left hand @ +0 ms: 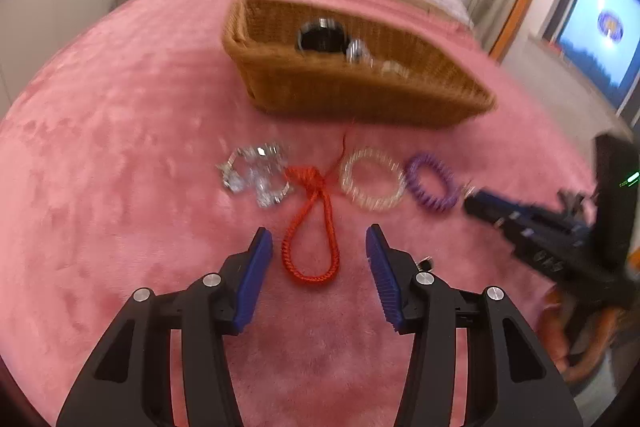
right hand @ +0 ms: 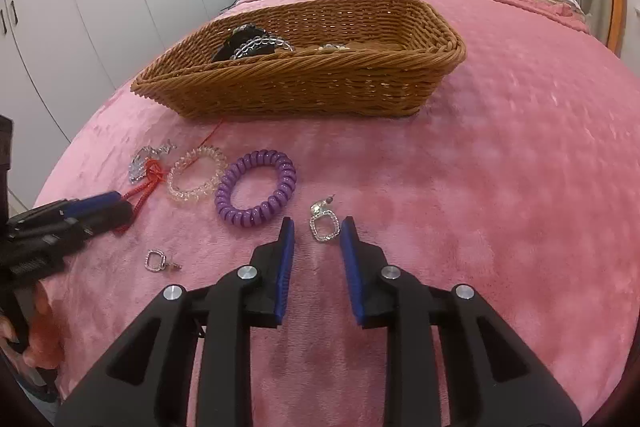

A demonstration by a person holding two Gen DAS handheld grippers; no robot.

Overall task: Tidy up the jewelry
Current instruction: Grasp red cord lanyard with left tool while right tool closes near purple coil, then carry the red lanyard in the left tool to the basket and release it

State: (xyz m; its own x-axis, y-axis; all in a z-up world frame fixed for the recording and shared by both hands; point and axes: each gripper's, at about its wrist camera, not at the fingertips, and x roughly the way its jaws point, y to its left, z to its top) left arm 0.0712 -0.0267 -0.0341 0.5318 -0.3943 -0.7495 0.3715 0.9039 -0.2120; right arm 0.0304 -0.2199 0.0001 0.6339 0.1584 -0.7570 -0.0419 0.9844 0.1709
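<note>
A pink blanket (right hand: 500, 155) covers the bed under me. The basket (right hand: 304, 95) sits toward the pillow end, some jewelry already inside. In front of it lie a crystal bracelet (left hand: 256, 173), a red cord (left hand: 310, 227), a clear coil (right hand: 196, 174) and a purple coil (right hand: 256, 194), close together in a row. My left gripper (left hand: 319, 243) stands half open around the cord's loop, gripping nothing. My right gripper (right hand: 317, 233) is narrowly open about an earring (right hand: 323, 223), pads not touching. A second earring (right hand: 158, 261) lies between my grippers.
</note>
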